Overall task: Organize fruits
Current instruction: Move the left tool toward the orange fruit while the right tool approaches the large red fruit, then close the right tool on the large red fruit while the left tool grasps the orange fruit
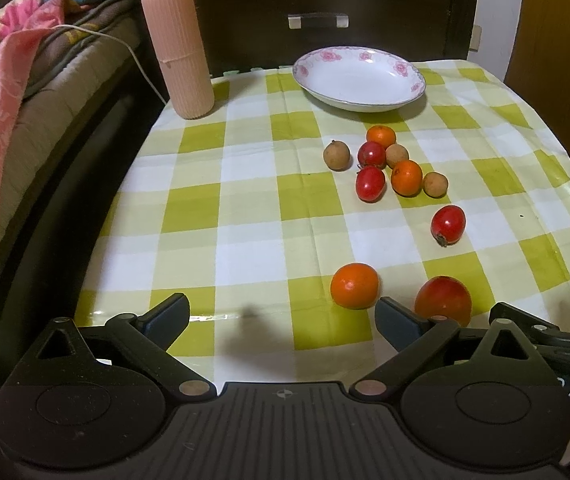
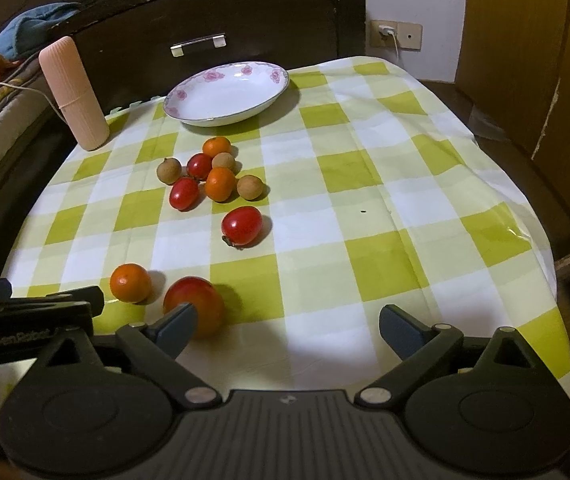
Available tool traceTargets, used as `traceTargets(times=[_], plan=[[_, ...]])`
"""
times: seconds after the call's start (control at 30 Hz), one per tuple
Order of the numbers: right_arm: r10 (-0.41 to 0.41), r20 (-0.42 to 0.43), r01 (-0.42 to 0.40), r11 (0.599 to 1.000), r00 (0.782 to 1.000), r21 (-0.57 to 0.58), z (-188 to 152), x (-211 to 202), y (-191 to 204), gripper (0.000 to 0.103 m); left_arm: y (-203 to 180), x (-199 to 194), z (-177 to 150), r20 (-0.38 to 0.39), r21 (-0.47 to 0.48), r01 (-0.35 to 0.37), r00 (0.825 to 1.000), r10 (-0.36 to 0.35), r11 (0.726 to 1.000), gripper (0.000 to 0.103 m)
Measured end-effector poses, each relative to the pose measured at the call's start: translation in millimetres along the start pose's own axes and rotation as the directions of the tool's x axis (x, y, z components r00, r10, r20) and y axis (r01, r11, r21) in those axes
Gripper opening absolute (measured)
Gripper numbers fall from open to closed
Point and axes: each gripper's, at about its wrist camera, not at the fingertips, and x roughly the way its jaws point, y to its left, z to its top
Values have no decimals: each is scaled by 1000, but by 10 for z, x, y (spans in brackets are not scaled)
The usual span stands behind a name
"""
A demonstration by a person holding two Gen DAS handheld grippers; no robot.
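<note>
Several small fruits lie on a green checked tablecloth: a cluster of orange, red and brown ones, a lone red tomato, an orange and a larger red-orange fruit near the front edge. A white floral plate stands empty at the back. My left gripper is open and empty at the front edge, left of the near orange. My right gripper is open and empty, its left finger in front of the large fruit.
A tall pink ribbed container stands at the table's back left corner. A bed with pink bedding lies to the left. A dark drawer front is behind the table. A wooden door is at right.
</note>
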Motion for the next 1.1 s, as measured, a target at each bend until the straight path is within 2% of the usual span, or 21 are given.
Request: traceTargets(times=[0.27, 0.5, 0.73, 0.87, 1.0, 1.1], plan=[[33, -6, -33, 999, 999, -24, 13, 9, 33, 92, 23, 5, 4, -8, -1, -1, 1000, 1, 1000, 100], [111, -23, -112, 992, 994, -61, 53, 33, 77, 90, 90, -34, 38, 8, 19, -21, 1000, 20, 1000, 101], [173, -51, -180, 959, 984, -218, 28, 67, 327, 80, 106, -97, 72, 51, 35, -23, 998, 22, 999, 103], [192, -86, -208, 943, 978, -259, 35, 168, 427, 64, 101, -83, 80, 57, 47, -19, 998, 16, 999, 103], [185, -121, -212, 935, 975, -285, 69, 329, 464, 56, 157, -67, 101, 53, 15, -3, 999, 3, 1000, 103], [186, -151, -223, 931, 971, -289, 93, 436, 474, 42, 148, -39, 103, 47, 17, 6, 999, -6, 1000, 103]])
